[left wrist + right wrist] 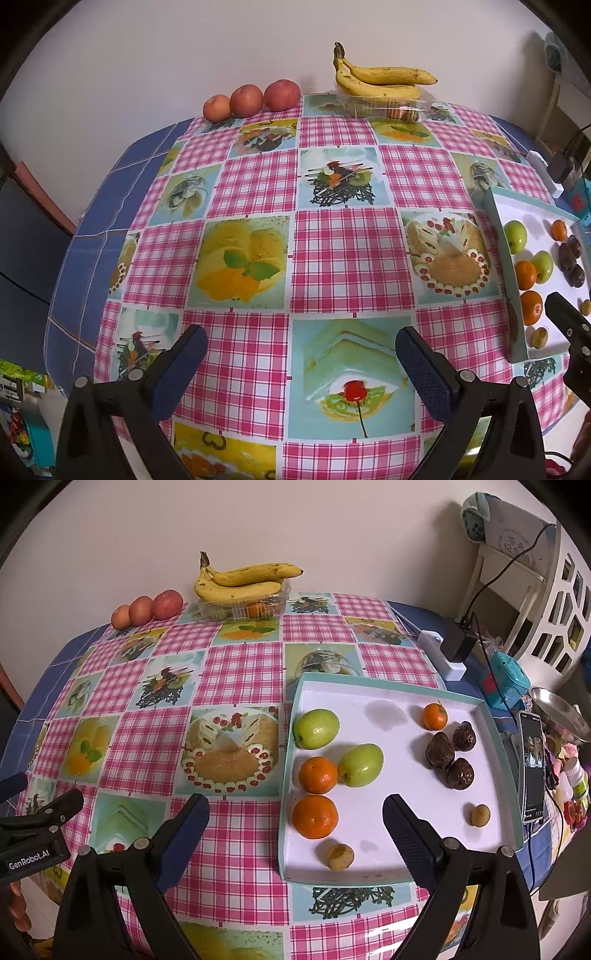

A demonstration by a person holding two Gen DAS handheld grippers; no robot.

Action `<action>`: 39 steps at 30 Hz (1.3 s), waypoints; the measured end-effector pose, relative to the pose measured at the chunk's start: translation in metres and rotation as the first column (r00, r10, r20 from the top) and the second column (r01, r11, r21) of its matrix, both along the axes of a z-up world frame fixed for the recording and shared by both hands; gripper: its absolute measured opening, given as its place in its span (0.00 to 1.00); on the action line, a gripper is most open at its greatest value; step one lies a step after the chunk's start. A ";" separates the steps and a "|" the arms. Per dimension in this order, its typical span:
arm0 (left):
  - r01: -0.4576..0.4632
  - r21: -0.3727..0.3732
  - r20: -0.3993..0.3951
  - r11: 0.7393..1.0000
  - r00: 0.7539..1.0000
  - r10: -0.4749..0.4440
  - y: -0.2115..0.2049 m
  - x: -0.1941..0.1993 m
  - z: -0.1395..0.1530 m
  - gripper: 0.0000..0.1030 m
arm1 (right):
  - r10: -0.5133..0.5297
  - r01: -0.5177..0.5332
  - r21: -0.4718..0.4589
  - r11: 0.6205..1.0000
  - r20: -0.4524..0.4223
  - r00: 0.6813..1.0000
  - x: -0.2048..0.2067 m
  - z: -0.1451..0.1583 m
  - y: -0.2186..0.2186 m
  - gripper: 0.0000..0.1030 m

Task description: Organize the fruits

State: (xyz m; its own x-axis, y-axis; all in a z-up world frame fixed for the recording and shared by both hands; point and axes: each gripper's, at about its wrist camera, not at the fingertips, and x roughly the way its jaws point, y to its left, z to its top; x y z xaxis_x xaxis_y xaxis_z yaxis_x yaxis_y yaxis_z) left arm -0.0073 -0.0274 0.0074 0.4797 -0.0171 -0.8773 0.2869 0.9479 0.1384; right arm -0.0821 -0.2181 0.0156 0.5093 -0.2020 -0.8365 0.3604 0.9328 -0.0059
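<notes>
Both grippers, left [301, 360] and right [295, 827], are spread wide and hold nothing. Just ahead of the right one a shallow white tray [388, 694] holds green apples [316, 728], oranges [315, 816] and wrinkled dark fruits [439, 749]. Far ahead, spotted yellow bananas [243, 581] lie on a clear box.

The tabletop's [255, 192] middle lies bare, open to any pass; 3 apples [251, 99] and the banana box [384, 101] line its far edge; the fruit tray's [291, 775] raised rim walls its right side; a phone [533, 764] and cables [491, 576] crowd the right edge.
</notes>
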 end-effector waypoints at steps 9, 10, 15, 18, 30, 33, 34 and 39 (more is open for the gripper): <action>0.000 0.001 -0.001 1.000 1.000 0.000 0.000 0.000 -0.001 1.00 | 0.000 0.000 0.000 1.000 -0.001 1.000 0.001 0.000 0.001 0.92; -0.001 0.001 0.000 1.000 1.000 0.001 0.000 0.000 -0.001 1.00 | 0.000 0.000 0.000 1.000 -0.001 1.000 0.001 0.000 0.001 0.92; -0.002 0.000 0.000 1.000 1.000 0.002 0.000 0.000 -0.001 1.00 | -0.001 0.001 0.000 1.000 -0.001 1.000 0.001 0.000 0.001 0.92; 0.000 0.000 -0.001 1.000 1.000 0.000 0.001 0.001 -0.001 1.00 | 0.000 0.000 0.000 1.000 -0.002 1.000 0.001 0.000 0.001 0.92; 0.000 0.001 -0.001 1.000 1.000 0.000 0.001 0.001 -0.001 1.00 | 0.002 -0.002 0.000 1.000 -0.003 1.000 0.001 -0.002 0.002 0.92; -0.001 0.001 -0.001 1.000 1.000 0.001 0.001 0.001 -0.001 1.00 | 0.002 -0.002 0.001 1.000 -0.004 1.000 0.001 -0.002 0.002 0.92; 0.000 0.001 -0.001 1.000 1.000 0.000 0.001 0.001 -0.001 1.00 | 0.002 -0.002 0.001 1.000 -0.005 1.000 0.001 -0.003 0.002 0.92; 0.001 0.001 -0.001 1.000 1.000 -0.001 0.001 0.001 -0.001 1.00 | 0.002 -0.002 0.001 1.000 -0.005 1.000 0.001 -0.003 0.002 0.92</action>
State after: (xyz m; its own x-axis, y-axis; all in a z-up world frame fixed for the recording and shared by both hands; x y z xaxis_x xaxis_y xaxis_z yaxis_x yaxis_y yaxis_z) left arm -0.0063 -0.0266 0.0060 0.4785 -0.0165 -0.8779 0.2876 0.9476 0.1389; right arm -0.0816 -0.2156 0.0126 0.5053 -0.1998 -0.8395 0.3585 0.9335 -0.0064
